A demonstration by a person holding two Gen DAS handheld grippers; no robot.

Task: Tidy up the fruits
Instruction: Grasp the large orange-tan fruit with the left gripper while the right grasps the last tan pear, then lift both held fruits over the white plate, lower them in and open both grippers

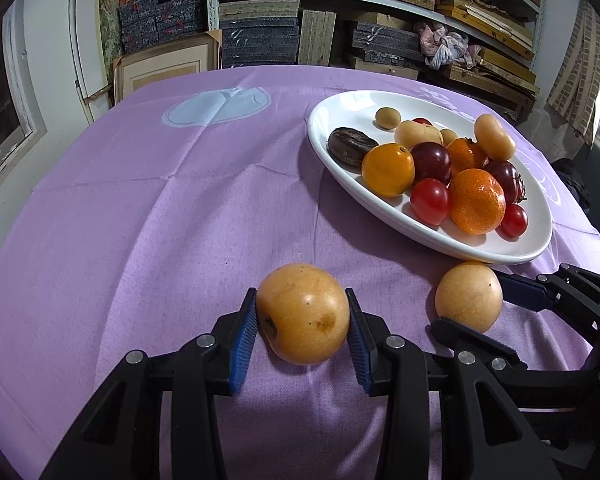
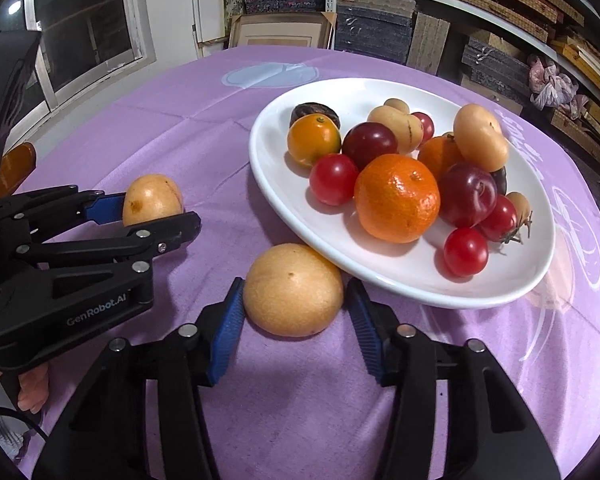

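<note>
Two tan round fruits sit on the purple cloth (image 1: 140, 208), outside the plate. Left gripper (image 1: 302, 334) has its blue ribbed pads pressed on both sides of the near tan fruit (image 1: 303, 314): gripping it; smooth skin, brown spots, dark calyx pit facing left. Right gripper (image 2: 294, 312) straddles the second tan fruit (image 2: 293, 290), which is matte and finely pitted. Left pad looks to be touching, a sliver of gap at the right pad, so the jaws stand open around it, not clamped. That fruit sits just beside the rim of the white oval plate (image 2: 268, 168), glossy ceramic; whether they touch is hidden.

Plate holds a heap: dimpled mandarin (image 2: 396, 198), shiny cherry tomatoes (image 2: 333, 179), dark red plums (image 2: 467, 194), a smooth orange-yellow fruit (image 2: 314, 140), pale oblong fruits, and a dark wrinkled one (image 1: 350, 146) at the back, partly hidden in the right view.

Left gripper body reads "GenRobot.AI" in the right view. White print on the cloth is cut off by the plate, unreadable. Shelves (image 1: 380, 8) behind hold stacked flat boxes, lettering too small to read.
</note>
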